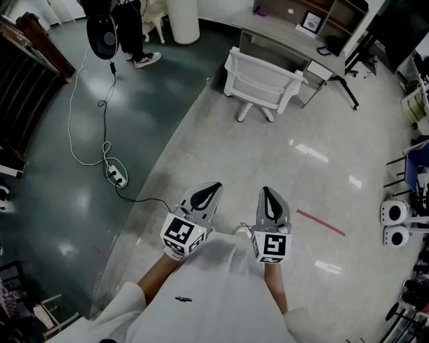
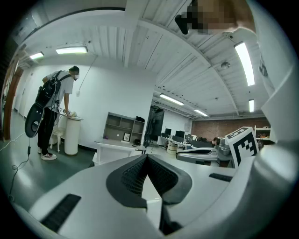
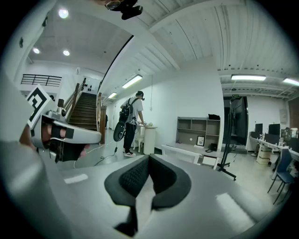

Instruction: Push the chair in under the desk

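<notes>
A white chair [image 1: 263, 84] on castors stands in front of a grey desk [image 1: 285, 30] at the far side of the room, pulled out from it. The chair [image 3: 187, 154] also shows in the right gripper view, with the desk [image 3: 189, 150] behind it. In the left gripper view the desk [image 2: 117, 145] is visible just above the jaws. My left gripper [image 1: 216, 185] and right gripper [image 1: 265, 190] are held side by side close to my body, far from the chair. Both are shut and hold nothing.
A person [image 1: 137, 30] with a black bag [image 1: 102, 33] stands at the far left beside a white cylinder [image 1: 183, 20]. A cable and power strip [image 1: 117, 175] lie on the dark floor at left. A black stand [image 1: 348, 74] rises right of the desk. Equipment [image 1: 409, 201] lines the right edge.
</notes>
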{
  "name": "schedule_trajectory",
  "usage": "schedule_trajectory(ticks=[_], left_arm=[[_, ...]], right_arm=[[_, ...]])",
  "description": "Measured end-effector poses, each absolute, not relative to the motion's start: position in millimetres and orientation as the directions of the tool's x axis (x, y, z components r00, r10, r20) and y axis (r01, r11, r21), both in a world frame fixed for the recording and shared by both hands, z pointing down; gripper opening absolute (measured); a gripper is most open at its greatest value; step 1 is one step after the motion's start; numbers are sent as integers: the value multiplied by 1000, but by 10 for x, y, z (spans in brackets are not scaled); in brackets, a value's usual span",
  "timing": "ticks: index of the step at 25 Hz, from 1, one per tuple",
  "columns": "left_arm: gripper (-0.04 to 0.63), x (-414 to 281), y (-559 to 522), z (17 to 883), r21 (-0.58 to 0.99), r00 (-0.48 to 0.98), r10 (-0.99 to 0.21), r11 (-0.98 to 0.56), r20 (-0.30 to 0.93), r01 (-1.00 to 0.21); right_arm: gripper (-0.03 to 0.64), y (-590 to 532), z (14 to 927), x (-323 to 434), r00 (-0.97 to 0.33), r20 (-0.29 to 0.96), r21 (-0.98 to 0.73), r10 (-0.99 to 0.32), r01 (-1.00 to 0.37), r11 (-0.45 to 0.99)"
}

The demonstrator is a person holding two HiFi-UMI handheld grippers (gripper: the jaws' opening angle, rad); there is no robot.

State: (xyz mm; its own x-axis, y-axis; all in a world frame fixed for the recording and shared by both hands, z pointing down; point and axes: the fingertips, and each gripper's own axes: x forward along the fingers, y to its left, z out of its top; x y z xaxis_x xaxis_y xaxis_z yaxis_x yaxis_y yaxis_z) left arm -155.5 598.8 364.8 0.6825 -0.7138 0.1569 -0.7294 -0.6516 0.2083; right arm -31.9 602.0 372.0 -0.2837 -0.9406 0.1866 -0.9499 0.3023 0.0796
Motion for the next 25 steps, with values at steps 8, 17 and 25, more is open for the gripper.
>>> schedule_trajectory(ticks=[8,17,25], left_arm=[[8,-1800,5717,3584,173,692,-707,-671,145,-721],[8,-2093,5556,3645,221,713,-688,-680,137,-699],[8,-2230,5356,3660,269,720,-679,-674,139,-688]], right_arm=[[12,5713,3767,-531,-262,169,45,-950,-961,272],[12,5521,3800,-792,-250,152,46,-956,-965,260],[12,5378,3733,-847,-211,177,75,-961,-971,227]])
